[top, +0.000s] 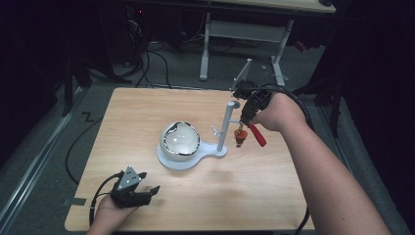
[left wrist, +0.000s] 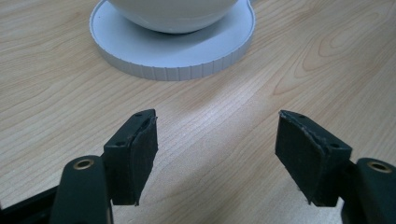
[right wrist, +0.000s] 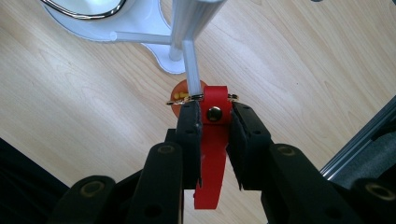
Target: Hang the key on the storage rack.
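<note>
Near the front left corner of the light wooden desk (top: 147,112), the left tool (top: 143,184) is held low with its jaws spread wide and empty. At the desk's middle, a white round bowl (top: 180,139) is seated on a white plastic stand (top: 177,162). Beside the stand's upright post, a red leather key strap (right wrist: 214,140) is clamped in the right tool (right wrist: 214,116), near the right edge.

The right gripper (right wrist: 214,122) clamps a red strap (right wrist: 211,158) with a brass snap. Its ring (right wrist: 201,97) sits against a white peg (right wrist: 191,65) of the stand (right wrist: 194,18), above the wooden table (right wrist: 289,70).
</note>
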